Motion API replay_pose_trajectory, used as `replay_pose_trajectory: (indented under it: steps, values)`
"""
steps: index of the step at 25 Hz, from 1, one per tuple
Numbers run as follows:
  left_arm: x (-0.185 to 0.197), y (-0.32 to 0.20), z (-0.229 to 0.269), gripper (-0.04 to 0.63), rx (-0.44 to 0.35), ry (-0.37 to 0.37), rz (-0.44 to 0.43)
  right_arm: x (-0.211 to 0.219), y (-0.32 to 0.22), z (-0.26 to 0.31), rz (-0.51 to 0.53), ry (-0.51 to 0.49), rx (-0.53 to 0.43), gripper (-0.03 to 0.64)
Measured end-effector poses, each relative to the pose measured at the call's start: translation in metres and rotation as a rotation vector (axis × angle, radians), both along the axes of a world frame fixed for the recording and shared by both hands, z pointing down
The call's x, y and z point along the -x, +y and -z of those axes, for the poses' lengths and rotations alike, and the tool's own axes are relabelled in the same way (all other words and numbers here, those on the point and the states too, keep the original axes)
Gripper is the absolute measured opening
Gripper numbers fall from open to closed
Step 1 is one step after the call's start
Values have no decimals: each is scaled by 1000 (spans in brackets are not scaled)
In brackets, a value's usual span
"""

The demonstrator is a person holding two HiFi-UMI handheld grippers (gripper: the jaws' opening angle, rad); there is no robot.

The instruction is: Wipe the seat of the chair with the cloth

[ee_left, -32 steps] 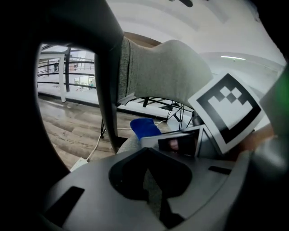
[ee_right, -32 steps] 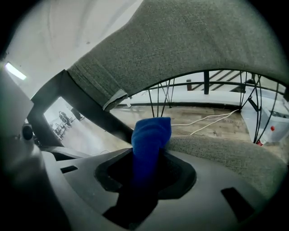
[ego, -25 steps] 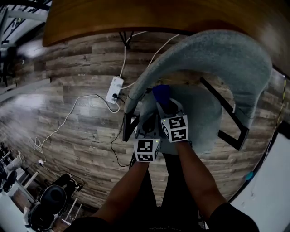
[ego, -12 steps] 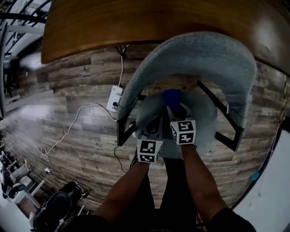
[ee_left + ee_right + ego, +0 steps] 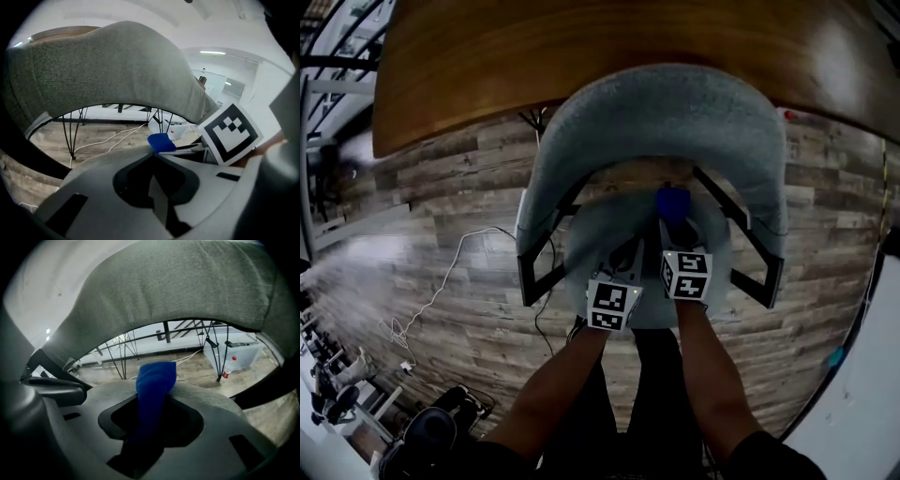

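The grey chair's curved backrest [image 5: 675,103] arches over its round seat [image 5: 591,230]. My right gripper [image 5: 673,223] is shut on a blue cloth [image 5: 672,202], which sits low over the rear middle of the seat. In the right gripper view the cloth [image 5: 155,378] sticks out from between the jaws of that gripper [image 5: 152,401], under the backrest [image 5: 178,287]. My left gripper [image 5: 623,258] rests over the seat just left of the right one. Its jaws meet with nothing between them [image 5: 152,155]. The left gripper view also catches the cloth [image 5: 161,142] and the backrest [image 5: 108,65].
A wooden tabletop [image 5: 581,42] lies just beyond the chair. Black metal frame bars [image 5: 534,272] [image 5: 750,272] flank the seat. A white cable [image 5: 455,258] trails over the plank floor at left. A bottle with a red cap [image 5: 228,365] stands on the floor behind the chair.
Both grippers have shifted right across the seat, from near its left side to its rear middle, the cloth still held in the right one. The head view has swung to face the chair squarely.
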State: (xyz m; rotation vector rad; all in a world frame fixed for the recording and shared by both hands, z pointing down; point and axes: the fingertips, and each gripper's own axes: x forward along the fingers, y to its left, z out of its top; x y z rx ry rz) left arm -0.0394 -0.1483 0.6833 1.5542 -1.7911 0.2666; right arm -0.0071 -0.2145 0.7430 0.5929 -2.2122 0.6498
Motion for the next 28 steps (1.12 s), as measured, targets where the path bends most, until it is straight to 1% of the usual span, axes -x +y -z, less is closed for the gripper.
replay_pose_trajectory:
  steps: [4,9,12,17,20,23,28]
  values:
    - [-13,-16,0,2,-9,-4,-29,-29,-22,-1,-66,31,-26,143]
    - [-13,-31,-1,2,-12,-20,-49,-55,-41,-1,-138,45,-32,143]
    - [-10,-34,-3,2,-15,-1,-30,-68,-50,-1,-185,68,-50,143]
    - [-14,-32,-6,2,-25,16,-49,-91,-62,-2,-247,94,-86,143]
    - [-6,-19,-5,2,-28,13,-31,-90,-63,6,-244,78,-132,143]
    - [6,-2,-1,2,-32,-3,0,-77,-55,20,-196,38,-180,143]
    - [25,38,2,2,-25,5,119,-52,-20,25,-122,7,-168,144]
